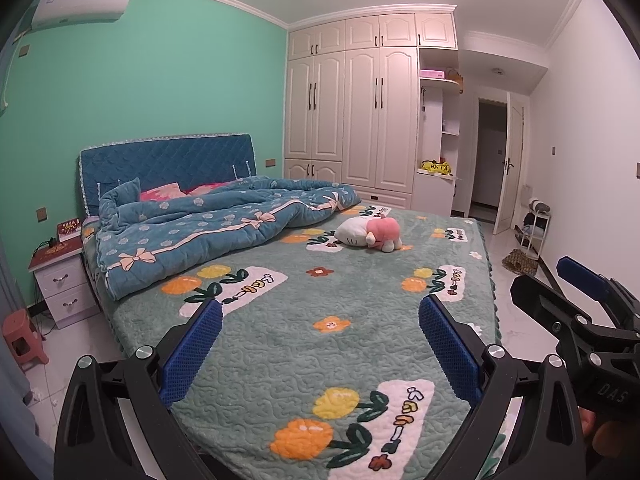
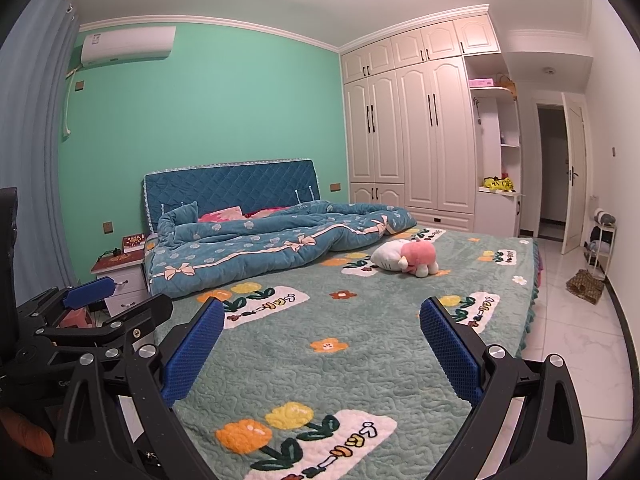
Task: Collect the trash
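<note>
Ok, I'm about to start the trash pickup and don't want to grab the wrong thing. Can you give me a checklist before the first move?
1. Left gripper open and holding nothing: ok.
2. Right gripper open and holding nothing: ok.
3. Trash target spotted: cannot tell. Small white scraps lie on the floor near the red stool, too small to identify.
4. Bed cover free of trash: ok as far as visible; only the plush toy and the blue quilt lie on it.
5. Trash bin or bag located: not ok, none shows in either view.
6. The two grippers apart from each other: ok.
</note>
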`<state>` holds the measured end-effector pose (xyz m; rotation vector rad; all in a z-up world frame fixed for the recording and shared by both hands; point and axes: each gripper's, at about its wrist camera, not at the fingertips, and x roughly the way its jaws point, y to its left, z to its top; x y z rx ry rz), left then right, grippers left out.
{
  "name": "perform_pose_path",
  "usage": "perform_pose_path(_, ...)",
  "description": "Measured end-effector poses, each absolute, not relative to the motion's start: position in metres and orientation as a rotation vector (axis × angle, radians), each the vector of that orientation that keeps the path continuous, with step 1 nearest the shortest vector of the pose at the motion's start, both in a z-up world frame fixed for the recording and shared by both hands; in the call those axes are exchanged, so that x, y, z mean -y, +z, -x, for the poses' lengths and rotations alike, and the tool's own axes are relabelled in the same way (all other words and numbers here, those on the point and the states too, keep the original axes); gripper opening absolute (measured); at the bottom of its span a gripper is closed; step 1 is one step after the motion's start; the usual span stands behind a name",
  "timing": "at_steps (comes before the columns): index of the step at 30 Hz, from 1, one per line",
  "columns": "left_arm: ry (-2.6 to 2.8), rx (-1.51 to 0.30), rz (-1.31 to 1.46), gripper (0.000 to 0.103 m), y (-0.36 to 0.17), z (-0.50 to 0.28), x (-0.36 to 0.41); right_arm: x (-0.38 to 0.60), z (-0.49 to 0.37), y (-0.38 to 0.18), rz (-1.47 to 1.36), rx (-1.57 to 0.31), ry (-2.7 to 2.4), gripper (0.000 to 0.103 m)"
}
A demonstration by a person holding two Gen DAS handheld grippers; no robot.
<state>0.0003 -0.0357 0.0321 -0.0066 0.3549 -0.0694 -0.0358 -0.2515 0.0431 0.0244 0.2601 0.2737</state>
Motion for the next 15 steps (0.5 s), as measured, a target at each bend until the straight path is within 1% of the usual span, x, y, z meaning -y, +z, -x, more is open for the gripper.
perform_pose_path(15, -0.063, -0.364, 0.008, 0.097, 0.0325, -0.0035, 0.0306, 0.2508, 0.0333, 0.041, -0.032, -0.267, 0.269, 0.098)
